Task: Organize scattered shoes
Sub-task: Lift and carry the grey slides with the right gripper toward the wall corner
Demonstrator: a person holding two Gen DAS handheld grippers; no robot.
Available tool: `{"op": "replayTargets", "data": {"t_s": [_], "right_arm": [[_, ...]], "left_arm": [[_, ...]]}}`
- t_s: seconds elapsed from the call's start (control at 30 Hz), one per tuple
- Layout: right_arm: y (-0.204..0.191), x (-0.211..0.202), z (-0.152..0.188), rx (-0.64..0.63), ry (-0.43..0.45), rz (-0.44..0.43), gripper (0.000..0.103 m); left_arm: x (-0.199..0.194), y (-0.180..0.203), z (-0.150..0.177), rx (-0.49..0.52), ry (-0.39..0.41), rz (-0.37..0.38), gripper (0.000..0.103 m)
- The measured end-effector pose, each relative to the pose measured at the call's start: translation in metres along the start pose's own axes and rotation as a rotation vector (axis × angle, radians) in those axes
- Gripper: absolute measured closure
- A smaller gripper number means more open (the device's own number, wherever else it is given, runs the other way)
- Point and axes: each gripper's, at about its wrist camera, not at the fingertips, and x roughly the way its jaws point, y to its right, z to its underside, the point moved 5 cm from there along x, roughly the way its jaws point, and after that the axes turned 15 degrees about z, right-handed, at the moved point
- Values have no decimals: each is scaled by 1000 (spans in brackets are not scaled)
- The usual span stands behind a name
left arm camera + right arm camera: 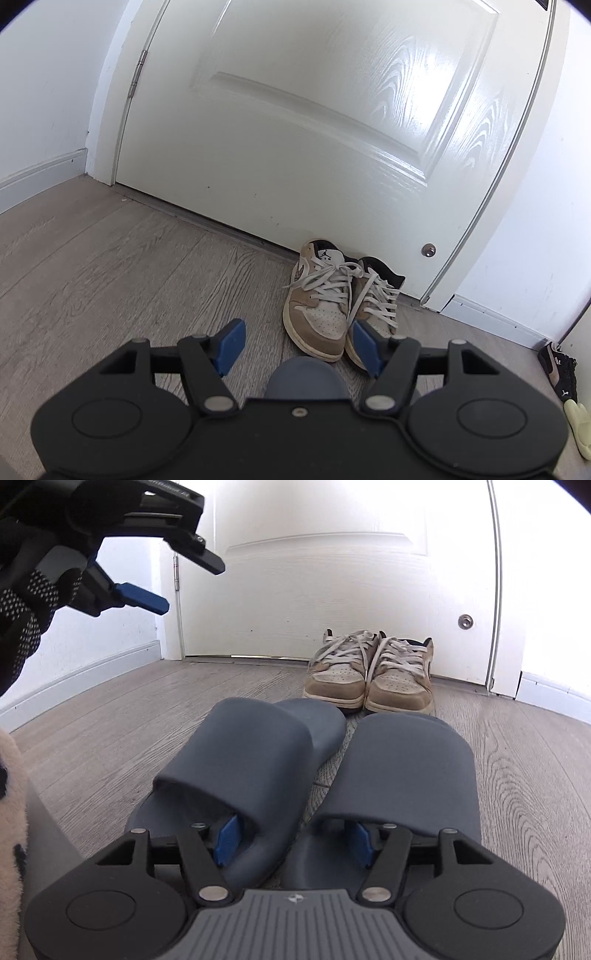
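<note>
Grey-blue slides [295,771] lie side by side on the wood floor [517,775], your right hand-held gripper [293,840] spread wide with one finger under each strap. Far ahead, tan sneakers [369,672] sit paired against the white door [332,572]. Your left hand-held gripper [299,347] hangs open, empty.

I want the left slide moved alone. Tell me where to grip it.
Grip the left slide's strap, one finger into the foot opening from the heel end facing the right gripper. The strap arches well above the footbed, leaving room for a finger.
</note>
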Motion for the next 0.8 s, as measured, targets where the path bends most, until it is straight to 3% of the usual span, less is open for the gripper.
{"op": "replayTargets", "data": {"t_s": [0.27, 0.47, 0.7, 0.8], "right_arm": [[13, 0, -2, -24, 5, 73, 47], [41, 8, 2, 67, -9, 193, 42], [57, 20, 3, 123, -48, 161, 22], [66, 24, 3, 86, -41, 103, 25]], "left_arm": [[1, -3, 1, -10, -5, -2, 38], [3, -2, 3, -7, -15, -7, 38], [4, 1, 5, 4, -24, -3, 37], [4, 1, 5, 5, -23, -4, 37]]}}
